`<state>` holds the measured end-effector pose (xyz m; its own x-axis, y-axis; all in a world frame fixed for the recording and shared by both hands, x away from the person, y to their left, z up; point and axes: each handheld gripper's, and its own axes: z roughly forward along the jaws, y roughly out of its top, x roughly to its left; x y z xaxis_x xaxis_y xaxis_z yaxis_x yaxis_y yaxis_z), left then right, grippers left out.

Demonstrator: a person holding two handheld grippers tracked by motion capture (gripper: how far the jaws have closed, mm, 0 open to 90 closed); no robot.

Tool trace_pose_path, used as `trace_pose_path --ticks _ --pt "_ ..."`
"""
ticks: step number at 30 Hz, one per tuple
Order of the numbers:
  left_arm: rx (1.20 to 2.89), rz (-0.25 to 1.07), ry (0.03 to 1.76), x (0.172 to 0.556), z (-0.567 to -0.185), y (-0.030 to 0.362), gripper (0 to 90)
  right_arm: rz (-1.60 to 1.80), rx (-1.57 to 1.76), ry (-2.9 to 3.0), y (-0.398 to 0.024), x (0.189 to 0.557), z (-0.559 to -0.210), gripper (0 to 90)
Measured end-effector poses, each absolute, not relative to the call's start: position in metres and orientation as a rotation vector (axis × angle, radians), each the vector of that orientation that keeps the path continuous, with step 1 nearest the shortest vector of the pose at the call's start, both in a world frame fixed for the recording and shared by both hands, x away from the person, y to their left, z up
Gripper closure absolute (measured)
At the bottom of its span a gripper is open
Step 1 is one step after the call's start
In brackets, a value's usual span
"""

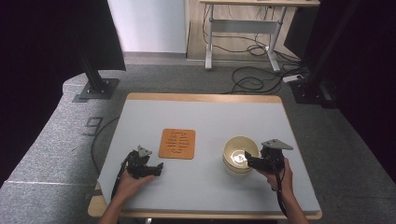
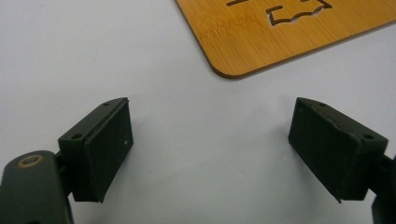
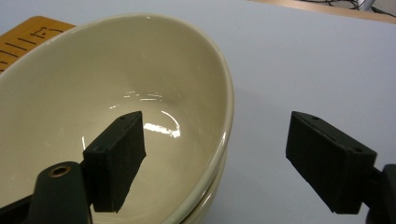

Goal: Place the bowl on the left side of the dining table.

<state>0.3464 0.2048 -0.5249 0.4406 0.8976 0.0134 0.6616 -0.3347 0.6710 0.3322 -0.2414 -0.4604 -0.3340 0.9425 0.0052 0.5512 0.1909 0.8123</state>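
Observation:
A cream bowl (image 1: 240, 150) sits right of centre on the grey table, stacked on another bowl whose rim (image 3: 205, 205) peeks out beneath it. My right gripper (image 1: 252, 161) stands open astride the bowl's near rim (image 3: 226, 135), one jaw inside the bowl and one outside. A square bamboo trivet (image 1: 177, 143) with cut-out slots lies left of centre. My left gripper (image 1: 158, 168) rests low on the table just in front of the trivet's corner (image 2: 229, 72), open, with bare table between its jaws.
The grey table top (image 1: 205, 116) has a wooden edge. Beyond it stand black frame posts (image 1: 95, 79), a desk (image 1: 243, 28) and loose cables (image 1: 254, 81) on the carpet.

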Motion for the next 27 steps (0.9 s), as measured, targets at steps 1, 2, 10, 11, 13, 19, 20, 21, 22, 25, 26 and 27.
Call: trace_pose_path --ticks 1,2,10,11,13,19,20,21,22,25,26,27 --pt "2.104 0.519 1.303 0.3464 -0.5248 0.2048 13.8 1.008 1.393 1.968 -0.2411 0.3325 -0.4611 19.7" --pt "2.104 0.519 1.303 0.3464 -0.5249 0.2048 13.8 1.006 1.396 1.968 -0.241 0.3327 -0.4615 19.7" --pt "2.104 0.519 1.303 0.3464 -0.5249 0.2048 13.8 0.994 1.4 1.976 -0.2415 0.3341 -0.4635 21.4" --pt "2.103 0.519 1.304 0.3464 -0.5249 0.2048 13.8 0.995 1.401 1.977 -0.2415 0.3342 -0.4635 21.8" --pt "2.103 0.518 1.303 0.3464 -0.5249 0.2048 13.8 0.992 1.402 1.982 -0.2413 0.3344 -0.4638 23.2" --pt "2.103 0.519 1.303 0.3464 -0.5249 0.2048 13.8 0.971 1.413 1.989 -0.24 0.3354 -0.4651 26.9" --pt "2.103 0.519 1.304 0.3464 -0.5249 0.2048 13.8 0.962 1.413 1.988 -0.2392 0.3353 -0.4648 28.5" --pt "2.103 0.519 1.303 0.3464 -0.5249 0.2048 13.8 0.961 1.414 1.99 -0.2387 0.3353 -0.4647 29.8" --pt "2.104 0.519 1.304 0.3464 -0.5249 0.2048 13.8 0.958 1.416 1.996 -0.2374 0.3354 -0.4646 33.0" --pt "2.104 0.519 1.303 0.3464 -0.5249 0.2048 13.8 0.956 1.412 2.006 -0.2362 0.3354 -0.4642 37.5" --pt "2.104 0.519 1.303 0.3464 -0.5249 0.2048 13.8 0.95 1.408 2.012 -0.2353 0.3353 -0.4639 39.7" --pt "2.103 0.519 1.304 0.3464 -0.5249 0.2048 13.8 0.94 1.397 2.024 -0.2335 0.3351 -0.4631 43.9"
